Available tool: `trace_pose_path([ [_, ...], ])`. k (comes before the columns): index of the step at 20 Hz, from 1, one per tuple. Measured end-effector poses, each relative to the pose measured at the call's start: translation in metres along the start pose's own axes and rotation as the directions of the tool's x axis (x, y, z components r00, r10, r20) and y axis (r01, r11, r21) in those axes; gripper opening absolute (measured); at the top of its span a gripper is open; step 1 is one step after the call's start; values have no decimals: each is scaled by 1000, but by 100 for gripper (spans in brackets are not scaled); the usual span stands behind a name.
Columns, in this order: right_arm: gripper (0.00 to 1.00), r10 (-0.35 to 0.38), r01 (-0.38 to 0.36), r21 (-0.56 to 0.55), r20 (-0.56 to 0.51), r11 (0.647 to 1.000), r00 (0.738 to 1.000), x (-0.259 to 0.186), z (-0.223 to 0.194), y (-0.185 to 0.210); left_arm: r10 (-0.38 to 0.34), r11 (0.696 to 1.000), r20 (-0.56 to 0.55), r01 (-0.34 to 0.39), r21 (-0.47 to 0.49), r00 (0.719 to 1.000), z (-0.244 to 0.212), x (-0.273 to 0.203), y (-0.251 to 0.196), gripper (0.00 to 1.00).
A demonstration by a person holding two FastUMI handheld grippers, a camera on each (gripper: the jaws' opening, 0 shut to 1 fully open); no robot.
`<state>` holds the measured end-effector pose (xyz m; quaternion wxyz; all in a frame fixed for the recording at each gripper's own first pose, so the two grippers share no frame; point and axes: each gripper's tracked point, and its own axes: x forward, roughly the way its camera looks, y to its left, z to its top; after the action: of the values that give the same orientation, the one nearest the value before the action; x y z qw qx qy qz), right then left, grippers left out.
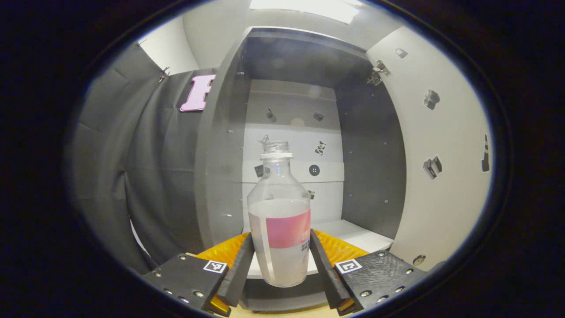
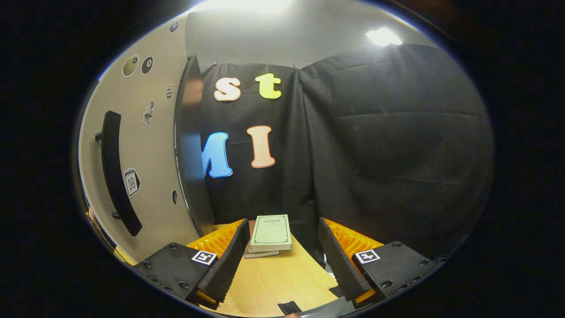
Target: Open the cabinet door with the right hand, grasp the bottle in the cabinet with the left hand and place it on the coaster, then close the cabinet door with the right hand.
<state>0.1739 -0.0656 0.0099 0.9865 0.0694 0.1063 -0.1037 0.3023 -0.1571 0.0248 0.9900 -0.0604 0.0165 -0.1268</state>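
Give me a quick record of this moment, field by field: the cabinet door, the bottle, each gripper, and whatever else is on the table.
cabinet door: swung open
bottle: upright at the cabinet's front edge, uncapped, pale liquid inside
left gripper: fingers flank the bottle, contact not certain
right gripper: open, holding nothing
door handle: dark bar, left of right gripper
books: stacked on the wooden table

Bottle (image 1: 280,221): clear, uncapped, pink label band, upright at lower centre of the left gripper view, in front of the open cabinet (image 1: 291,132). Cabinet door (image 1: 437,154) swung open at right; its dark handle (image 2: 117,176) at left of the right gripper view.
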Motion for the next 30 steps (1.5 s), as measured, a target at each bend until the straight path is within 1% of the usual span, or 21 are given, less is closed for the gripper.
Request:
trace_pose_path([
  [1, 98, 13, -13, 3, 2, 1000, 1000, -1, 0, 1, 10, 1000, 3, -10, 2, 1000, 1, -9, 5, 74],
  [2, 98, 25, -25, 6, 5, 1000, 1000, -2, 1, 2, 22, 1000, 8, -22, 3, 1000, 3, -19, 10, 72],
  [10, 98, 103, -103, 14, 29, 995, 994, -15, 3, 8, 110, 994, 27, -110, -6, 994, -2, -98, 44, 72],
  [14, 98, 132, -133, 14, 36, 991, 991, -17, 2, 8, 133, 991, 22, -132, -16, 991, -13, -133, 51, 75],
  [18, 98, 158, -159, 24, 37, 987, 987, -18, -1, 6, 146, 989, 31, -145, -13, 989, -24, -164, 55, 75],
  [20, 98, 165, -167, 25, 48, 986, 985, -28, -7, 4, 154, 988, 35, -153, -22, 987, -32, -167, 56, 74],
  [22, 98, 166, -168, 32, 62, 985, 984, -42, -13, 1, 142, 989, 34, -141, -42, 989, -48, -181, 57, 74],
  [24, 98, 170, -173, 47, 71, 984, 983, -42, -13, 0, 142, 989, 38, -140, -46, 989, -64, -203, 59, 74],
  [26, 98, 171, -174, 50, 68, 983, 983, -39, -15, 2, 149, 988, 33, -147, -47, 988, -79, -215, 62, 72],
  [27, 92, 168, -171, 45, 65, 984, 984, -37, -16, 1, 149, 987, 26, -148, -57, 988, -87, -216, 63, 74],
  [30, 92, 162, -164, 27, 57, 986, 985, -38, -19, 1, 165, 982, 1, -164, -91, 986, -113, -225, 69, 75],
])
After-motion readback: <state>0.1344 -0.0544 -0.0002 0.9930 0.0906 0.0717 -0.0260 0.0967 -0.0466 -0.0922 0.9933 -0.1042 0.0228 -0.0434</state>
